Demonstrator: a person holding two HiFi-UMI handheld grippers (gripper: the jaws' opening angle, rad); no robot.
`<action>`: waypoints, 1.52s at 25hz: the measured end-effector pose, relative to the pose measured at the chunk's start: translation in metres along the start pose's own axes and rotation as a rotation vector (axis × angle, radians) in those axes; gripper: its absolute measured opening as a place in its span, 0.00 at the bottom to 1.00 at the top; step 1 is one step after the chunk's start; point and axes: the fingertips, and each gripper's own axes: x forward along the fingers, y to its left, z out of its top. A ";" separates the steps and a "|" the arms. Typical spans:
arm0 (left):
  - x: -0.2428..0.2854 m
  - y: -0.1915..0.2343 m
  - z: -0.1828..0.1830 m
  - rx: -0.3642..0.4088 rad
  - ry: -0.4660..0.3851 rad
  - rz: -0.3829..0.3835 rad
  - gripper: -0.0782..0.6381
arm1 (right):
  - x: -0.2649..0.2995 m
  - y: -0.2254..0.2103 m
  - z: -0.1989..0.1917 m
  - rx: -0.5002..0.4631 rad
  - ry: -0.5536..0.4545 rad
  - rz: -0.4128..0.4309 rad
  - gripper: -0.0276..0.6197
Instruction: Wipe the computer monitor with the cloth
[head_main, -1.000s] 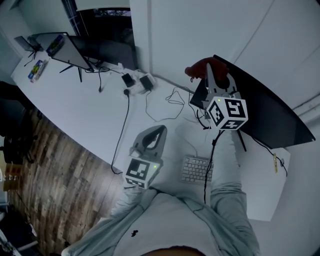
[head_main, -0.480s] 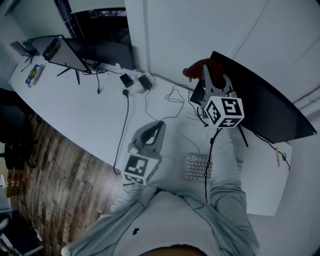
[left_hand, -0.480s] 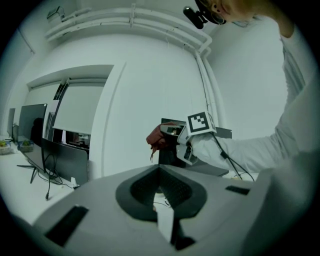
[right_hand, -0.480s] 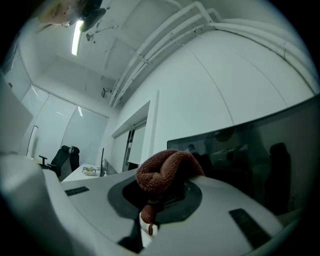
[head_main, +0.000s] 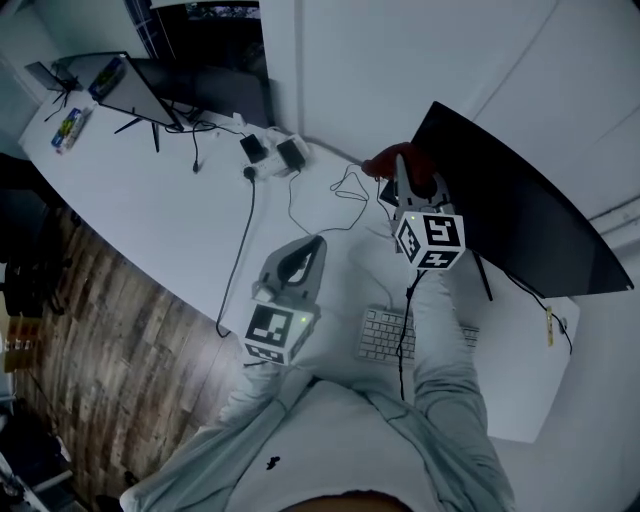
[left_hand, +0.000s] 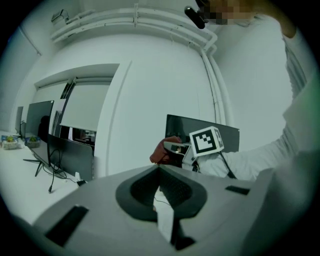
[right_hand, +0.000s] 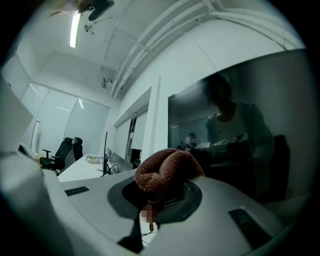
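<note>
Right gripper view, cloth clamped in right fingers, near monitor, left fingers together

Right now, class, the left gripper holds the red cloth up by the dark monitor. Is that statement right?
No. It is the right gripper, not the left, that holds the red cloth up by the dark monitor. The right gripper view shows the cloth bunched between its jaws; the left gripper is shut on nothing.

The right tool has slid the cloth down the monitor.
</note>
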 end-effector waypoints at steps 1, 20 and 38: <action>0.002 0.000 -0.002 -0.001 0.004 0.002 0.14 | 0.001 0.000 -0.010 -0.001 0.014 0.000 0.10; 0.033 -0.003 -0.035 -0.017 0.062 -0.099 0.14 | 0.004 0.009 -0.186 0.019 0.323 -0.057 0.10; 0.050 -0.030 -0.035 0.007 0.078 -0.109 0.14 | -0.056 -0.042 -0.221 0.037 0.402 -0.145 0.10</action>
